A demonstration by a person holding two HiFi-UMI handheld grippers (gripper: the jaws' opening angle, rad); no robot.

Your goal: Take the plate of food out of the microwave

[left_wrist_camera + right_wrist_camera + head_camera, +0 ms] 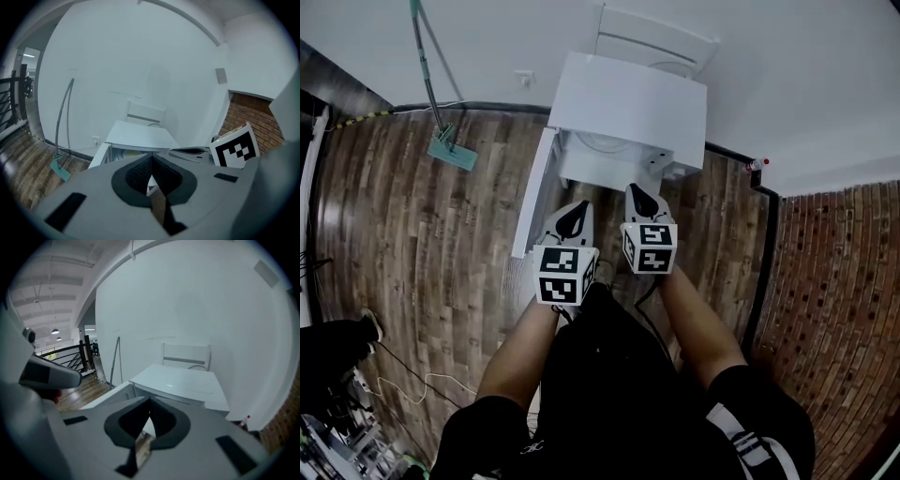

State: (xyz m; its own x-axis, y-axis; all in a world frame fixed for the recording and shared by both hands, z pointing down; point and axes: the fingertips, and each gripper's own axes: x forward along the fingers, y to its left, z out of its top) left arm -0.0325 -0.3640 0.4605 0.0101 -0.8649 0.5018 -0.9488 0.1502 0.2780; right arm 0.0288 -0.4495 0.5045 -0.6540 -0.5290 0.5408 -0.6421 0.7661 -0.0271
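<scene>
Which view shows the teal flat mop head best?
Head view: the teal flat mop head lies whole on the wood floor. Left gripper view shows it small and dim. Right gripper view shows only its pole.

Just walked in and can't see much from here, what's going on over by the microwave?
A person stands over a white microwave whose door is swung open. They hold a left hand-held gripper and a right hand-held gripper side by side near the opening. Both are shut and empty. A round plate sits inside the microwave, and neither gripper has reached it yet.
</scene>
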